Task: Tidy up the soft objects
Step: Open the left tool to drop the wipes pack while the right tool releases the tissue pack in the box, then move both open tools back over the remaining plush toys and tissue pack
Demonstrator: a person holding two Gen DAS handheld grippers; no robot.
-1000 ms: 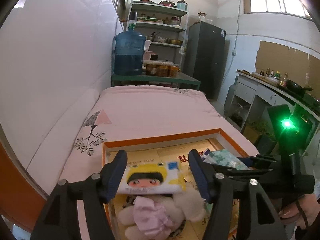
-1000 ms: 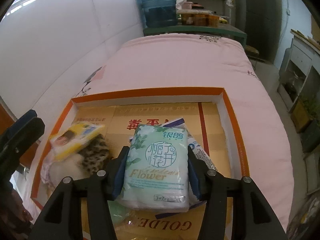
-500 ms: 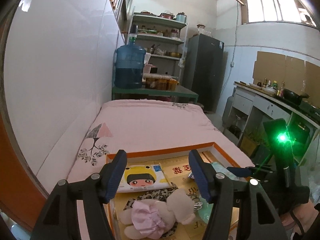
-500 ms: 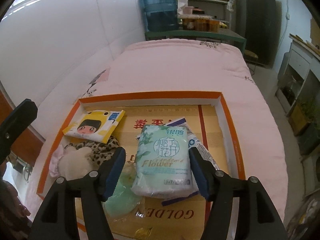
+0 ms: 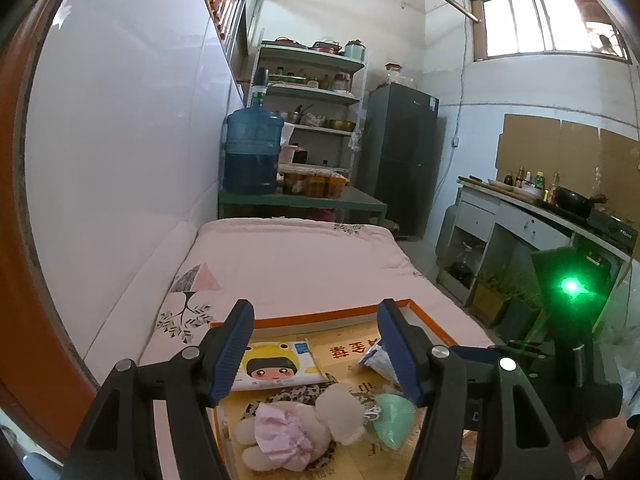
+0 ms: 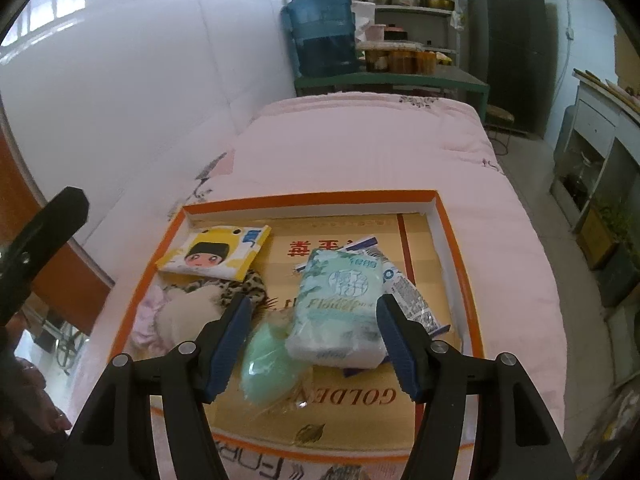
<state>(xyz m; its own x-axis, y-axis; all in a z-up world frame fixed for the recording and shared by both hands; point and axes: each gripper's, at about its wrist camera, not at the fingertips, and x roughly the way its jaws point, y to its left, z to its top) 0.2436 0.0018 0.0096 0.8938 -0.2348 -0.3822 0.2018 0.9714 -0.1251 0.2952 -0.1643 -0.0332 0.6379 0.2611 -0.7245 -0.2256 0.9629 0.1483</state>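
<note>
An orange-rimmed tray (image 6: 452, 240) on the bed (image 6: 360, 148) is holding a cartoon tissue pack (image 6: 214, 254) at its far left corner, a plush toy (image 5: 296, 428) and a green tissue pack (image 6: 340, 304); the right gripper (image 6: 314, 346), jaws having just been opening, is hovering above that green pack without touching; the left gripper (image 5: 316, 354) is gaping empty.

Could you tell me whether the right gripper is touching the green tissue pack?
Apart. In the right wrist view the right gripper stands open, and a gap shows between each pad and the green tissue pack.
</note>
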